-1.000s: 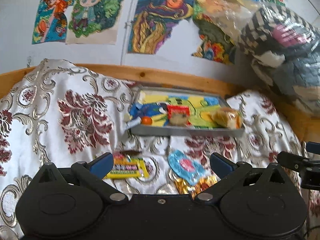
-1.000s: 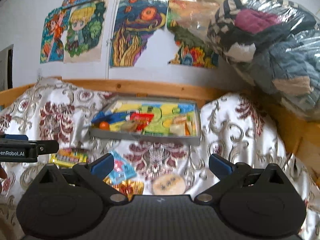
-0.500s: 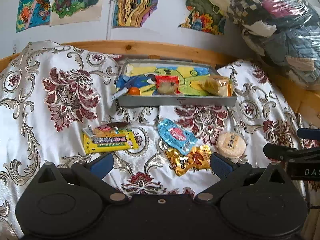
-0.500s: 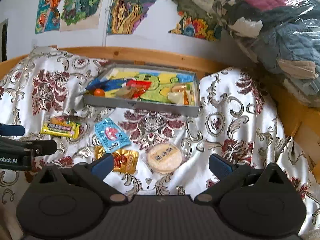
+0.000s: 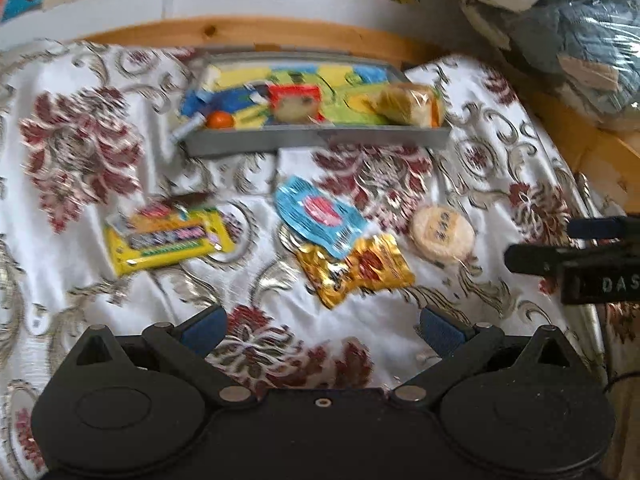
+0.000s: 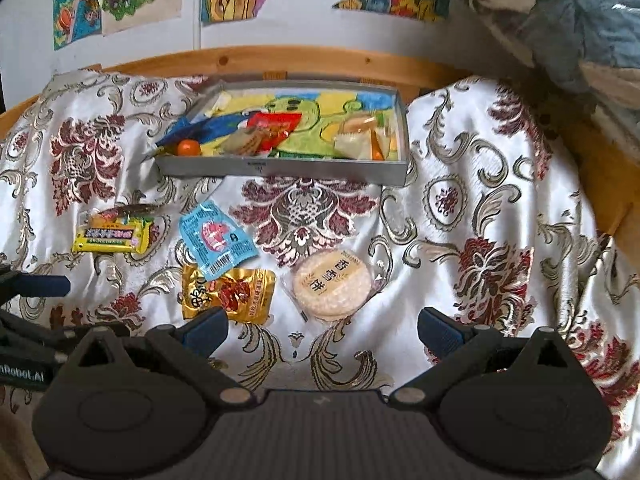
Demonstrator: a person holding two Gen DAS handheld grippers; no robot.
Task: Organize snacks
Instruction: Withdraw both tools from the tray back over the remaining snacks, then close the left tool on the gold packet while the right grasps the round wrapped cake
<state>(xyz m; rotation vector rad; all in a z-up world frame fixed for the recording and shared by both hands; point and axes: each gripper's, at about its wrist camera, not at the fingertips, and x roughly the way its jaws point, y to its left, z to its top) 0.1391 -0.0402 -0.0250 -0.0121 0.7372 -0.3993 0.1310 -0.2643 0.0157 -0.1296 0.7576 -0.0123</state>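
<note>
cloth (image 6: pixel 460 152): white, maroon-gold floral | tray (image 6: pixel 280 168): grey | packets: yellow (image 6: pixel 114 235), blue (image 6: pixel 216 240), gold (image 6: pixel 230 294)

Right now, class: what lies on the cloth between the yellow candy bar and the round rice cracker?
In the right wrist view, two packets lie between the yellow candy bar and the round rice cracker: a blue packet overlapping a gold packet.
</note>
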